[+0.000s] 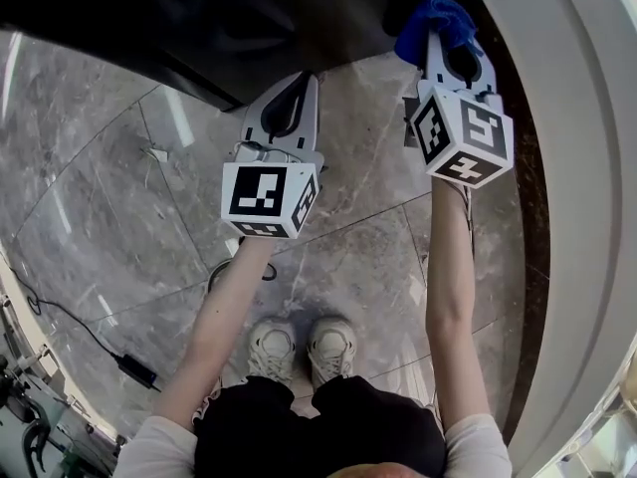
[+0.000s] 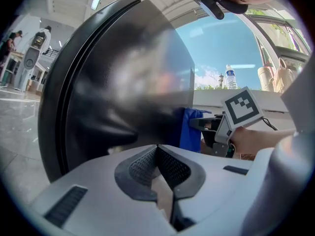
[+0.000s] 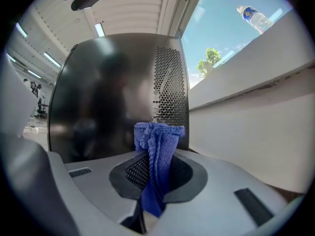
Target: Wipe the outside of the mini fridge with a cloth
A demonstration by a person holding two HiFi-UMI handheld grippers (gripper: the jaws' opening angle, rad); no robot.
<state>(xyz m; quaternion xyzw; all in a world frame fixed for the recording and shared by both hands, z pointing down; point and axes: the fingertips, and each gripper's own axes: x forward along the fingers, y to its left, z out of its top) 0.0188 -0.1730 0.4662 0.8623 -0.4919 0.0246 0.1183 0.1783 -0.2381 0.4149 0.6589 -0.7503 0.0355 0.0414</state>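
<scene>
- Grey marble floor (image 1: 119,217) lies under my feet, and the dark mini fridge (image 1: 199,18) stands ahead, beside a white wall (image 1: 577,118).
- My right gripper (image 1: 445,48) is clamped on the blue cloth (image 3: 156,156), held up at the fridge's glossy side.
- My left gripper (image 2: 157,149) has its jaws closed on nothing, near the fridge.

Head view steeply downward from above; both gripper views low, close, toward the shared mini fridge (image 3: 113,92).

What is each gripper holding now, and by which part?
Right hand-held gripper: cloth, pinched around its bunched middle. Left hand-held gripper: shut, nothing held.
</scene>
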